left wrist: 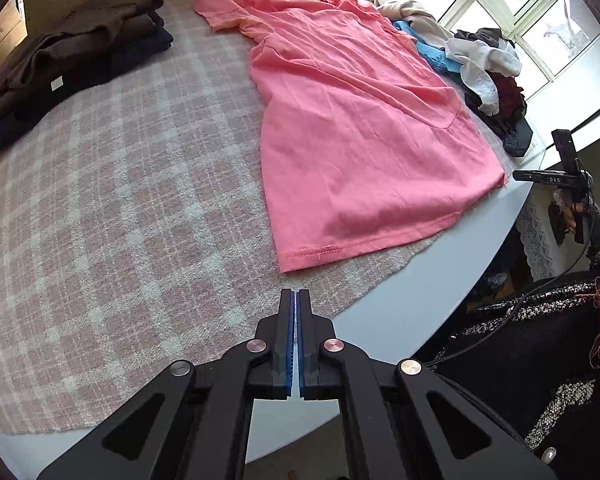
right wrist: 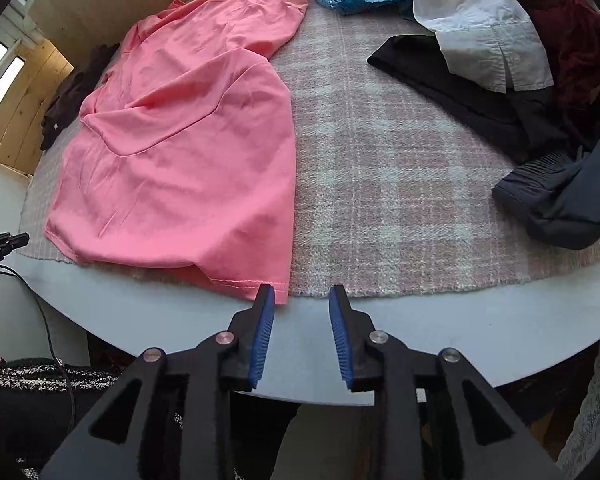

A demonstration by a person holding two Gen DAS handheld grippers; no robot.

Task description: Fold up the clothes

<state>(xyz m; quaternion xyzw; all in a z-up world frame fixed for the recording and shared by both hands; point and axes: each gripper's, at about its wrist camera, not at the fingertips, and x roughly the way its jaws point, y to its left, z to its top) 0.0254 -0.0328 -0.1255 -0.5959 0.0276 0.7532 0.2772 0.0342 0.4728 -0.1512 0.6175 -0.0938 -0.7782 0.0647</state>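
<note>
A pink T-shirt [left wrist: 356, 128] lies spread on the pink-and-white checked cloth [left wrist: 120, 200], one side folded inward, its hem toward the table's front edge. My left gripper [left wrist: 296, 294] hangs shut with nothing in it, over the cloth just short of the hem's left corner. In the right wrist view the same T-shirt [right wrist: 180, 152] fills the left half. My right gripper [right wrist: 302, 294] stands open at the table's front edge. Its left fingertip is right beside the hem's right corner, and no fabric lies between the pads. The right gripper's body [left wrist: 556, 172] shows at the far right of the left wrist view.
A stack of folded dark clothes [left wrist: 72, 60] sits at the far left. A heap of unfolded clothes [right wrist: 500, 52], white, blue, black and dark red, lies at the far right by the window. The grey table rim [right wrist: 420, 340] runs along the front. A person's dark sleeve [left wrist: 540, 360] is near.
</note>
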